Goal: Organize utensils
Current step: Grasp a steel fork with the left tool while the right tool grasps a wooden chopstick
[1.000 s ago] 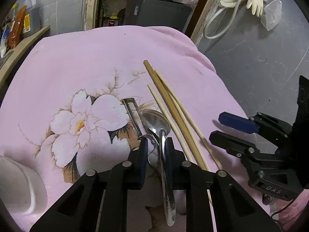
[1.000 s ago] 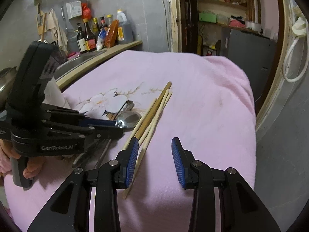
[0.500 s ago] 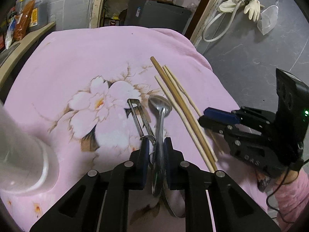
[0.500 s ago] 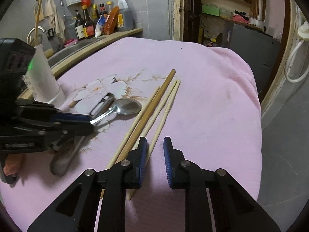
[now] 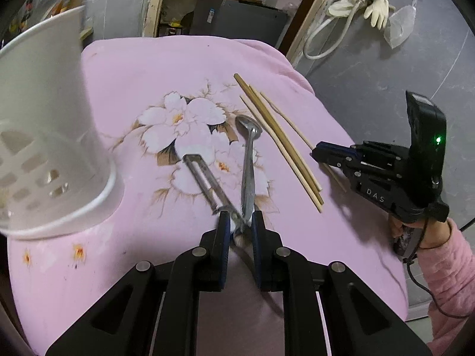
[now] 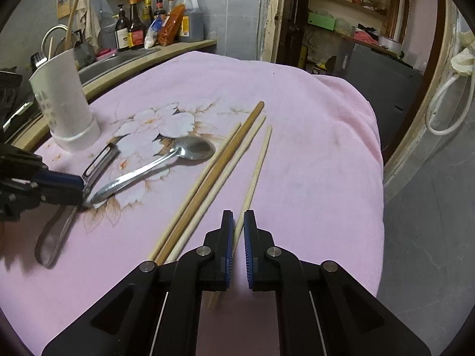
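Note:
My left gripper (image 5: 240, 227) is shut on the handle of a metal spoon (image 5: 249, 160) and, beside it, the metal peeler (image 5: 204, 179); both point away over the pink cloth. The spoon (image 6: 154, 167) and peeler (image 6: 99, 160) also show in the right wrist view, with the left gripper (image 6: 78, 188) at their handles. My right gripper (image 6: 236, 231) is shut on a pale chopstick (image 6: 256, 169). Three more chopsticks (image 6: 219, 172) lie left of it. The white perforated utensil holder (image 5: 44, 124) stands at the left (image 6: 63, 101).
The pink flowered cloth (image 5: 154, 89) covers the table, and its right edge drops to a grey floor (image 5: 386, 74). A counter with bottles (image 6: 160, 23) and a sink lies behind the holder. A dark cabinet (image 6: 377, 74) stands beyond the far edge.
My left gripper has pulled back and to the left with the spoon and peeler, bringing the holder close. My right gripper has closed on one chopstick and drawn it away from the others.

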The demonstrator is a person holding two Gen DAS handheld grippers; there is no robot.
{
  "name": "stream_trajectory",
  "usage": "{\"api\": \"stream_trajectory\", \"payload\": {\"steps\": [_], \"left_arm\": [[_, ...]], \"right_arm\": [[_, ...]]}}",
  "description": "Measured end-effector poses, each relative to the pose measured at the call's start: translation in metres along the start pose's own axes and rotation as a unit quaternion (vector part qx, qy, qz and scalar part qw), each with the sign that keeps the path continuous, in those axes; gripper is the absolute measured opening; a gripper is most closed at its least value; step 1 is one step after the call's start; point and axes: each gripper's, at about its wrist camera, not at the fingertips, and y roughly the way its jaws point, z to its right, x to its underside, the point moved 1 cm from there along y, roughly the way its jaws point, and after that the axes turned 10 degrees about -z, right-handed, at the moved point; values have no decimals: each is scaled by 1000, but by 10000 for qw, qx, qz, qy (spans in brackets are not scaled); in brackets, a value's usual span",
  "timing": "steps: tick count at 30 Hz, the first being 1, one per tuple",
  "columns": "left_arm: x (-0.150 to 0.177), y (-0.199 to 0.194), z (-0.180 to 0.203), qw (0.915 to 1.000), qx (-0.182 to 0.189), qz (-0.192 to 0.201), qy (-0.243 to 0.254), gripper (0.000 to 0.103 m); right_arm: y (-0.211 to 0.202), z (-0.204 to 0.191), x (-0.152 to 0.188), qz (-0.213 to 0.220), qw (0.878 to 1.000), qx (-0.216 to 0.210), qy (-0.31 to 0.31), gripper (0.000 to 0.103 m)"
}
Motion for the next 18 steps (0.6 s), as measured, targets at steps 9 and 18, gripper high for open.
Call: {"api": "stream_trajectory", "payload": {"steps": [9, 18], "left_arm": [[-16, 0, -23, 9987, 55, -21, -510, 24], [-25, 3, -34, 9970, 241, -114, -729, 16]], "right_arm": [[15, 14, -20, -178, 9984, -334, 418, 19], [48, 39, -59, -426, 9929, -518, 987, 5]]}}
